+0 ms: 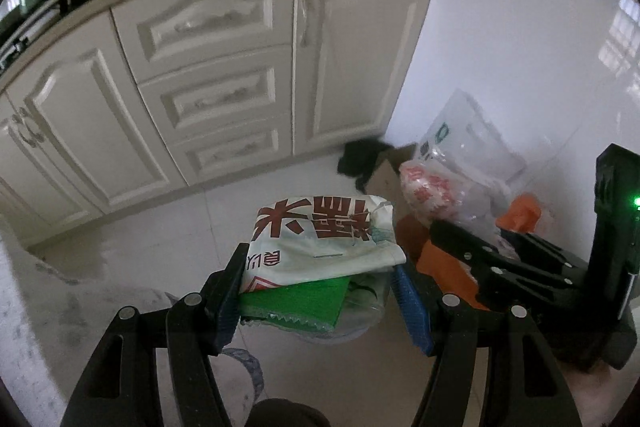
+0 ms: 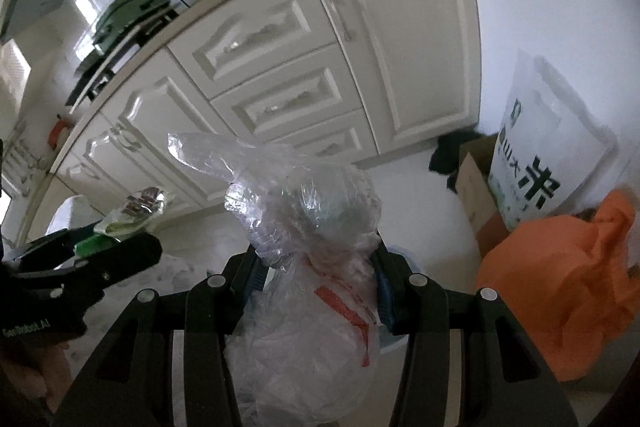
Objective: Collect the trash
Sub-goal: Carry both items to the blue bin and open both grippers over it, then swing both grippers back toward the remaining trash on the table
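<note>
Left gripper [image 1: 320, 291] is clamped on a folded rice bag [image 1: 320, 239] with a green packet [image 1: 296, 301] under it, held up over the kitchen floor [image 1: 160, 247]. Right gripper [image 2: 316, 279] is squeezing a crumpled clear plastic bag [image 2: 308, 227], right next to the orange bag [image 2: 560, 291] and cardboard box [image 2: 476, 183].

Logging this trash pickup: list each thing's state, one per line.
left hand-held gripper: shut on folded rice bag
folded rice bag: held, folded
right hand-held gripper: shut on clear plastic bag
clear plastic bag: held, crumpled
cabinet door: closed
orange bag: slumped on floor
</note>
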`<state>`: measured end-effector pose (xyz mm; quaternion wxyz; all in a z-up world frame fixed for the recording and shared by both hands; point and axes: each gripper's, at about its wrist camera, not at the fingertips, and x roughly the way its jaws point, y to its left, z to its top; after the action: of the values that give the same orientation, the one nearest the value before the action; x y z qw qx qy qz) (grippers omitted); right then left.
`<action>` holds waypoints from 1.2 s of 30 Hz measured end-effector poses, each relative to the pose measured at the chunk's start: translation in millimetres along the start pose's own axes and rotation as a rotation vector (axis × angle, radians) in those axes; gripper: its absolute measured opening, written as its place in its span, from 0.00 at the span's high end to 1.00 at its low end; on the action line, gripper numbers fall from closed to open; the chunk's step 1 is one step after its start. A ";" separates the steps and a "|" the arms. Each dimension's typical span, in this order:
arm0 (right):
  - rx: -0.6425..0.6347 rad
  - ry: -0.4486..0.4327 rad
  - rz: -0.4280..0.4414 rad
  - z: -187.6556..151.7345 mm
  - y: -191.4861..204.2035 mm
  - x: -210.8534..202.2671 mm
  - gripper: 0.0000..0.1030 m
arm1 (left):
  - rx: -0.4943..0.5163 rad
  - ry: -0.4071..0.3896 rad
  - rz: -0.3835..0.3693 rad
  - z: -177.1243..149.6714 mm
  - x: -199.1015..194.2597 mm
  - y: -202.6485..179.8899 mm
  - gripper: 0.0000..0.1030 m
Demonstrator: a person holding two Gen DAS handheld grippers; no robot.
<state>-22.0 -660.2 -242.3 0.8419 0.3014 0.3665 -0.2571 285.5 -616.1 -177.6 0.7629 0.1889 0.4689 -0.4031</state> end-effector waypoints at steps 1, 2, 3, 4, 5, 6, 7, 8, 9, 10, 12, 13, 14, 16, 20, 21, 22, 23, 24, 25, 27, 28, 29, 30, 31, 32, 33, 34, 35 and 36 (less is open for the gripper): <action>0.010 0.014 0.007 0.3 -3.9 7.6 0.54 | 0.001 0.020 -0.001 5.8 11.0 -3.8 0.39; 0.022 0.030 0.014 0.2 -7.3 15.0 0.53 | 0.001 0.033 0.005 12.6 22.6 -5.8 0.38; 0.038 0.043 0.022 -0.6 -11.5 22.3 0.52 | 0.002 0.049 0.011 16.8 31.8 -5.8 0.38; 0.057 0.062 0.024 -1.8 -16.9 31.9 0.52 | 0.005 0.073 0.011 19.6 41.4 -6.2 0.38; 0.065 0.076 0.019 -3.2 -19.6 38.8 0.48 | -0.004 0.110 0.010 23.7 54.7 -5.8 0.36; 0.074 0.094 0.009 -4.5 -23.4 46.7 0.40 | -0.018 0.135 0.015 26.6 65.2 -3.8 0.28; 0.089 0.106 0.007 -6.3 -27.6 53.5 0.35 | -0.021 0.149 0.028 28.3 73.5 -3.2 0.22; 0.104 0.114 0.008 -8.1 -31.1 58.1 0.28 | -0.020 0.164 0.046 32.2 83.1 -4.4 0.15; 0.114 0.121 0.005 -10.6 -34.0 61.2 0.24 | -0.023 0.165 0.056 35.6 89.8 -5.3 0.15; 0.117 0.124 -0.002 -12.4 -35.7 62.6 0.23 | -0.023 0.167 0.061 37.8 94.2 -6.1 0.14; 0.122 0.127 -0.011 -16.2 -37.7 62.6 0.16 | -0.019 0.176 0.070 41.6 100.1 -7.8 0.12; 0.123 0.129 -0.012 -17.5 -38.2 61.9 0.14 | -0.016 0.172 0.079 43.0 100.7 -8.8 0.11; 0.125 0.130 -0.015 -18.2 -38.3 60.9 0.11 | -0.015 0.163 0.087 39.7 96.5 -9.0 0.10; 0.125 0.124 -0.028 -19.6 -37.3 55.9 0.04 | -0.016 0.138 0.110 42.5 90.4 -10.6 0.05; 0.118 0.104 -0.049 -20.2 -31.7 42.9 0.00 | -0.024 0.088 0.121 36.9 68.3 -14.7 0.04; 0.115 0.098 -0.051 -20.1 -28.7 37.2 0.00 | -0.025 0.071 0.128 35.9 61.3 -17.0 0.04; 0.112 0.094 -0.050 -19.8 -26.9 34.2 0.00 | -0.023 0.051 0.129 33.6 53.0 -19.4 0.04; 0.110 0.088 -0.051 -19.6 -24.1 29.6 0.00 | -0.022 0.036 0.126 28.8 42.7 -18.3 0.03; 0.106 0.082 -0.052 -19.3 -20.7 24.2 0.00 | -0.024 0.019 0.126 27.9 35.7 -20.1 0.03; 0.103 0.076 -0.054 -18.7 -17.1 18.8 0.00 | -0.029 -0.001 0.125 26.2 27.1 -21.6 0.02; 0.091 0.062 -0.051 -18.0 -7.6 7.0 0.00 | -0.038 -0.038 0.119 12.4 3.6 -19.9 0.01; 0.085 0.053 -0.050 -17.5 -2.2 0.9 0.00 | -0.042 -0.055 0.115 2.1 -9.8 -19.6 0.01; 0.078 0.044 -0.048 -17.3 3.2 -5.4 0.00 | -0.045 -0.076 0.112 -4.6 -22.8 -19.4 0.01; 0.070 0.033 -0.045 -16.8 10.6 -13.9 0.00 | -0.047 -0.096 0.113 -14.3 -36.9 -16.7 0.01; 0.065 0.025 -0.043 -16.6 15.7 -19.0 0.00 | -0.050 -0.122 0.115 -24.5 -51.8 -16.1 0.01; 0.058 0.016 -0.040 -16.5 21.8 -25.4 0.00 | -0.053 -0.142 0.116 -38.9 -67.9 -16.0 0.01; 0.047 0.003 -0.033 -16.6 30.9 -34.1 0.00 | -0.058 -0.168 0.115 -48.5 -82.5 -14.7 0.01; 0.039 -0.006 -0.028 -17.3 36.7 -39.3 0.00 | -0.063 -0.188 0.115 -60.7 -99.3 -8.9 0.01; 0.030 -0.017 -0.023 -17.7 44.0 -45.8 0.00 | -0.067 -0.211 0.118 -71.2 -115.8 -5.8 0.01; 0.017 -0.031 -0.015 -18.2 54.1 -54.4 0.00 | -0.071 -0.234 0.119 -81.3 -131.7 -2.8 0.01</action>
<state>-27.6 -598.8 -193.1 0.8429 0.3019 0.3534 -0.2712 206.5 -506.0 -102.8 0.8412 0.1412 0.3786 -0.3594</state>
